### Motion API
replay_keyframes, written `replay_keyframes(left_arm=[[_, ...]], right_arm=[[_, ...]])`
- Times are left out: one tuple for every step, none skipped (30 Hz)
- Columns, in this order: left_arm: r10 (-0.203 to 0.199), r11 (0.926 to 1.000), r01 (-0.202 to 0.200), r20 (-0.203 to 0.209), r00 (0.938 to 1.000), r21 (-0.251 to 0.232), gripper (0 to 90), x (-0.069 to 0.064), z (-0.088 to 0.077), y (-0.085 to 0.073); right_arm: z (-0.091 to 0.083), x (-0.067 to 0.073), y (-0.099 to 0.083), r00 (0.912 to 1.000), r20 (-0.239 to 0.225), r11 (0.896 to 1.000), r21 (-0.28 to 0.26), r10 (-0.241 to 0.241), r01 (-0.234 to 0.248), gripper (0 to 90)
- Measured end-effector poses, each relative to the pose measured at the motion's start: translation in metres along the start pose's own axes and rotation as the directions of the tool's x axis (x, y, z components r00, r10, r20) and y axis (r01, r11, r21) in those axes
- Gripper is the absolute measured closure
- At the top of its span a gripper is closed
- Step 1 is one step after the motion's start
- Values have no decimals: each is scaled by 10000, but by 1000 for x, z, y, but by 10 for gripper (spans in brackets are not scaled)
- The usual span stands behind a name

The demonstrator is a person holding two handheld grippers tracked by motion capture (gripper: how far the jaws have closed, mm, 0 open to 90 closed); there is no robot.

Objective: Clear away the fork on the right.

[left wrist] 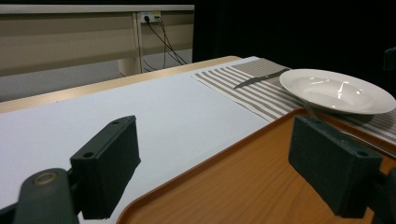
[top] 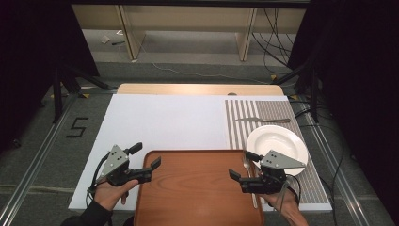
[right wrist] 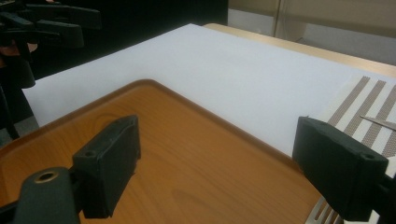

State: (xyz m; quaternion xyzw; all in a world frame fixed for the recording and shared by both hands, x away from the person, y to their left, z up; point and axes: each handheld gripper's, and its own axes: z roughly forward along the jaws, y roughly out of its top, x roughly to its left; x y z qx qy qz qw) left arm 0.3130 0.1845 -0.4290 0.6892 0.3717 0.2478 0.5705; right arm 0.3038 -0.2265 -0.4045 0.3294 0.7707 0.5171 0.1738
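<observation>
Tray fills the lower middle of the high view, long axis left-right, between both tongs. The plate sits right of it on the striped mat. The fork lies along the tray's right edge, handle toward the bottom, just beside the right gripper. The left gripper straddles the tray's upper-left corner. Both are released, holding nothing.

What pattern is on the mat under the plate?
Brown and white stripes on the placemat, clearest in the high view.

I see a smooth brown wood-grain tray, a glossy white ceramic-looking plate, a woven striped placemat, and a shiny metal knife.
</observation>
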Motion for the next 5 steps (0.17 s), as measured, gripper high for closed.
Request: replay_keyframes(left_arm=[[4,10000,-4,-2,10000,6,160,0,0,0],[-5,10000,5,-4,10000,3,160,0,0,0],[-8,10000,8,-4,10000,4,160,0,0,0],[-11,10000,11,-2,10000,6,160,0,0,0],[3,10000,-3,2,10000,13,160,0,1,0]], right_arm=[[0,0,0,10000,2,10000,-9,-19,19,160],[0,0,0,10000,4,10000,-32,-24,24,160],[0,0,0,10000,-1,10000,-40,-19,19,160],[0,0,0,10000,6,10000,-31,-25,25,160],[0,0,0,10000,19,10000,-19,-33,33,160]])
